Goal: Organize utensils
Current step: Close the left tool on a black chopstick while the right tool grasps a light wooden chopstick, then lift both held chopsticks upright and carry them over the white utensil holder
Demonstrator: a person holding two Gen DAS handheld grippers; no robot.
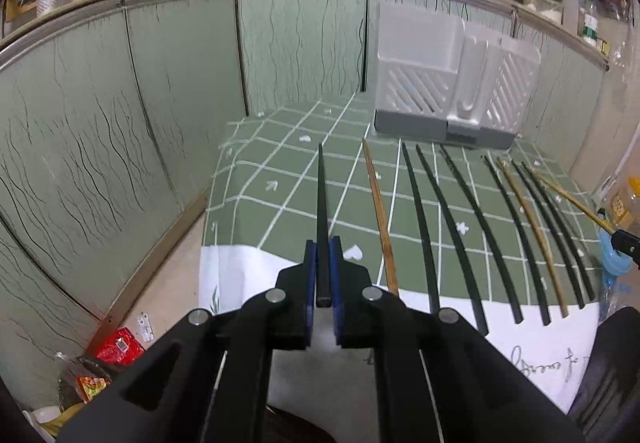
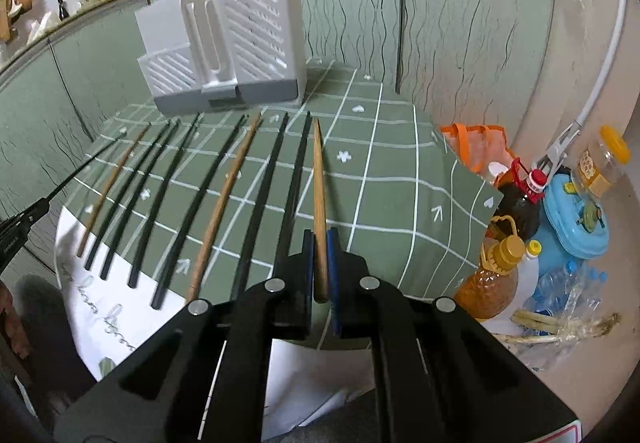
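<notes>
My left gripper [image 1: 323, 243] is shut on a black chopstick [image 1: 321, 203] that points forward over the green checked cloth [image 1: 280, 171]. My right gripper [image 2: 320, 235] is shut on a wooden chopstick [image 2: 319, 179], also pointing forward. Several black chopsticks [image 1: 424, 211] and wooden ones [image 1: 380, 211] lie side by side on the cloth between the two grippers; they also show in the right wrist view [image 2: 264, 195]. A white and grey utensil holder [image 1: 452, 83] stands at the back of the cloth, and in the right wrist view [image 2: 232, 55].
Green glass panels [image 1: 160, 91] wall the cloth at left and back. Oil bottles [image 2: 516, 203], a blue container [image 2: 572, 219] and water bottles [image 2: 560, 291] stand on the floor at the right. Snack packets [image 1: 116, 351] lie on the floor at the left.
</notes>
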